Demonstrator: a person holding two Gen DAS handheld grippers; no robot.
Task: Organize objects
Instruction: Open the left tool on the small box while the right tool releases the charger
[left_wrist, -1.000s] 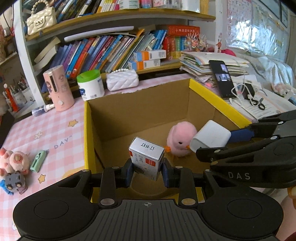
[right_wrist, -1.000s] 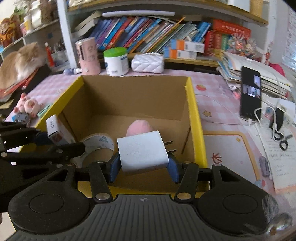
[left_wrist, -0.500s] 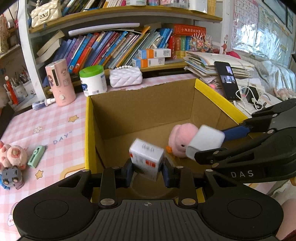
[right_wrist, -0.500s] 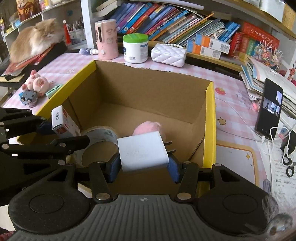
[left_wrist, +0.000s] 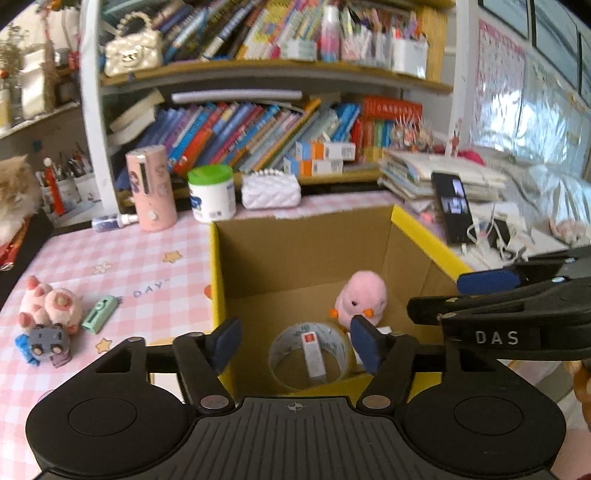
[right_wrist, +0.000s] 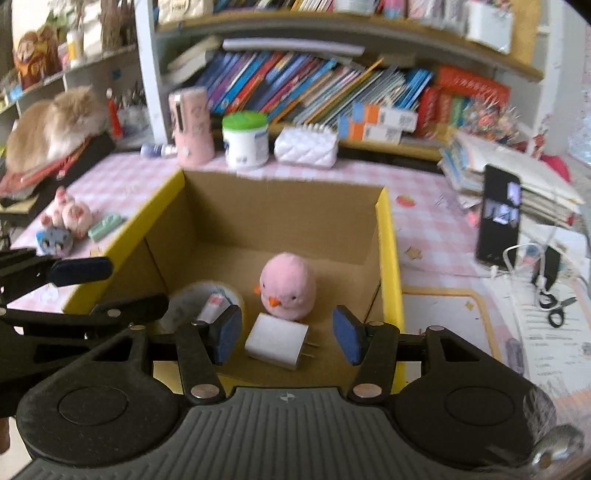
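Observation:
A cardboard box with a yellow rim (left_wrist: 218, 280) (right_wrist: 388, 258) stands open in front of me. Inside sit a pink plush chick (left_wrist: 360, 299) (right_wrist: 288, 286) and a clear tape roll (left_wrist: 280, 347) (right_wrist: 184, 299). A small white staple box (left_wrist: 314, 354) (right_wrist: 214, 302) lies inside the roll. My left gripper (left_wrist: 295, 345) (right_wrist: 122, 286) hovers above it, its jaws opening and nothing between them. A white charger plug (right_wrist: 277, 345) rests on the box floor before the chick. My right gripper (right_wrist: 287, 339) (left_wrist: 450, 293) hangs over it, jaws opening, pads clear of the plug.
On the pink checked cloth left of the box lie a plush pig (left_wrist: 51, 306), a grey toy car (left_wrist: 48, 339) and a green gadget (left_wrist: 99, 314). A pink cylinder (left_wrist: 151, 188), a green-lidded jar (left_wrist: 211, 194) and a white purse (left_wrist: 271, 190) stand behind. Right: a phone (right_wrist: 498, 214), cables, scissors (right_wrist: 557, 308). A cat (right_wrist: 55, 125) lies far left.
Both grippers have opened and risen. The staple box left the left gripper and lies inside the tape roll. The charger plug left the right gripper and lies on the box floor.

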